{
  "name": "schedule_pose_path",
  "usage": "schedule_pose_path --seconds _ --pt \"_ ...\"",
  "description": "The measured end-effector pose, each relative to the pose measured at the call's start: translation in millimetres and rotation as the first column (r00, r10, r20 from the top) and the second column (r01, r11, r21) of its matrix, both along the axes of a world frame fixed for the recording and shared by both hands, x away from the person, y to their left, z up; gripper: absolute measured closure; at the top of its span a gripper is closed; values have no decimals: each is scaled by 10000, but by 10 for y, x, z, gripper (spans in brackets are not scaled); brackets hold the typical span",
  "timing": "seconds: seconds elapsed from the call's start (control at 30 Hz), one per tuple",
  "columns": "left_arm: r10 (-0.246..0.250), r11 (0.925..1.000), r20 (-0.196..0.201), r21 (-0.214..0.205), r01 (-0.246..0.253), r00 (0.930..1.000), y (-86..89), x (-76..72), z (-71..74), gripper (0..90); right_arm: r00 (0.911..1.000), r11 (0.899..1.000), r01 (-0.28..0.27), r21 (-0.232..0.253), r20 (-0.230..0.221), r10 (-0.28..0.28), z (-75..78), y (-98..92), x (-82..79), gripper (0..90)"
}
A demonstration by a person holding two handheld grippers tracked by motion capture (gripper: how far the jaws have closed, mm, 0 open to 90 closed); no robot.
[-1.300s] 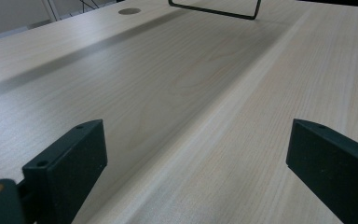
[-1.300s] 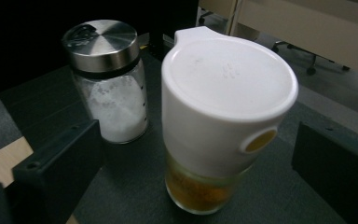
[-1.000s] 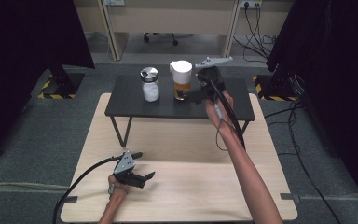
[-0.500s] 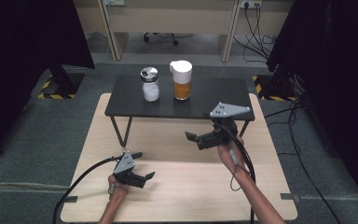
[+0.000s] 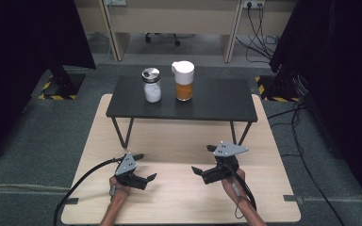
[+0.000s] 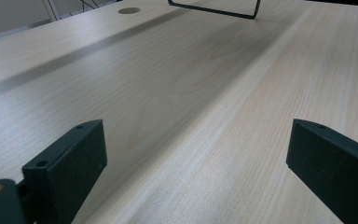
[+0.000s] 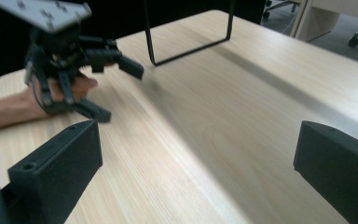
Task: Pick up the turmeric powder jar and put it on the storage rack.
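My left gripper (image 5: 146, 166) rests low over the front left of the wooden table (image 5: 179, 136), open with nothing between its jaws; in the left gripper view (image 6: 196, 163) bare wood lies between them. My right gripper (image 5: 202, 160) sits at the front right, also open and empty, its jaws pointing left toward the other gripper. The right gripper view (image 7: 196, 168) looks across the wood at the left gripper (image 7: 121, 93) and the hand holding it. Both hands are well apart from the black raised shelf (image 5: 217, 101).
On the black shelf at the back stand a glass jar (image 5: 152, 85) with a metal lid and white contents, and a jug (image 5: 184, 81) with a white lid and orange liquid. The shelf's wire legs (image 5: 122, 132) stand on the wood. Cables trail off the front edge.
The right gripper has come down and toward me, from beside the jug on the shelf to low over the front right of the table. The left gripper has stayed put.
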State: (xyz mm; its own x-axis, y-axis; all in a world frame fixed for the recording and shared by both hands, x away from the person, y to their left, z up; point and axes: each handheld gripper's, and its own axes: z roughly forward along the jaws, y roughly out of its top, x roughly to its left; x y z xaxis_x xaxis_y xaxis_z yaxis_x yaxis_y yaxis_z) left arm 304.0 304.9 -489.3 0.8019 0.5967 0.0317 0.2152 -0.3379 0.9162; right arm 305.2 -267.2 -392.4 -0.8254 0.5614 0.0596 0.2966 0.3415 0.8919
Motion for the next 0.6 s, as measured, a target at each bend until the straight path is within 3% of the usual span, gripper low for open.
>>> schedule_pose_path --seconds 0.3,0.6 --pt "24 10000 -23 0 -24 10000 -2 0 2 40 9990 9985 444 331 -12 -443 -516 -75 -3 10" --pt "19 10000 -17 15 -19 10000 -4 -5 3 40 9983 9941 582 915 -55 -580 -843 -143 18 10"
